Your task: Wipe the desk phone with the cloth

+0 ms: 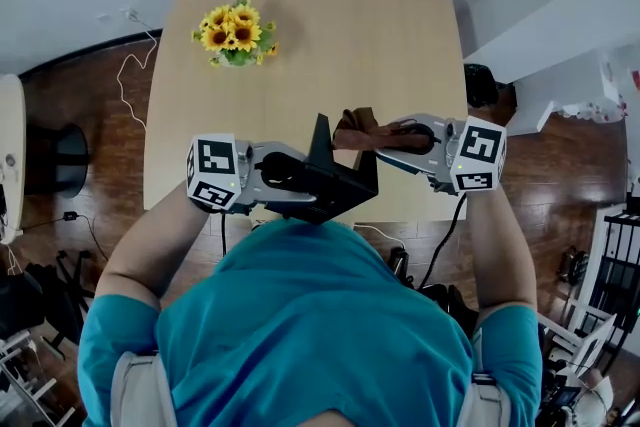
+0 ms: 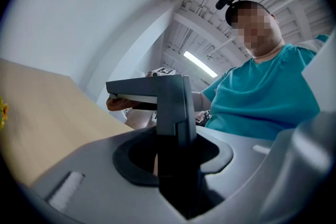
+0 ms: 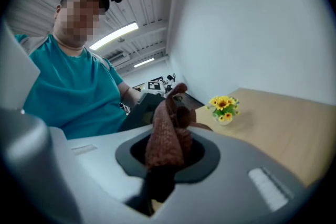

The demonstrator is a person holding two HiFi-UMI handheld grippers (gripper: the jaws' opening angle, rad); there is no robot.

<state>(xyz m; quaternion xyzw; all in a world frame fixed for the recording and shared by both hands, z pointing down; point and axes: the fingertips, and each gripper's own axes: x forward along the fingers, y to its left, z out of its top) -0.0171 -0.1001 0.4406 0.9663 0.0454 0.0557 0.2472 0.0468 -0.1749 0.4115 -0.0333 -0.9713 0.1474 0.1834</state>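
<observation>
The fingers of the left gripper (image 1: 308,189) are closed on the black desk phone (image 1: 342,177), and those of the right gripper (image 1: 388,137) are pinched on a bunched brown cloth (image 1: 358,129). In the head view the two tools face each other over the near edge of the table (image 1: 300,55). The phone sits just past the left fingers, and the cloth lies against its upper edge, just ahead of the right fingers. A small pot of sunflowers (image 1: 235,29) stands well beyond both, toward the far left of the table. The left gripper view adds what the head view cannot show. The phone (image 2: 174,105) fills the gap between the fingers as a dark upright slab, with a flat arm reaching out to the left. A sliver of the cloth (image 2: 114,104) shows at that arm's far end. The table (image 2: 42,113) is off to the left of the fingers, and the person's teal shirt (image 2: 262,97) is behind the phone. The right gripper view shows the grip on the cloth (image 3: 167,134) plainly. It rises from between the closed fingers in a rough, knitted fold, its tip resting against the phone (image 3: 137,110) straight ahead. Only this view places the sunflowers (image 3: 224,107) to the right of the fingers, standing on the table (image 3: 286,123).
</observation>
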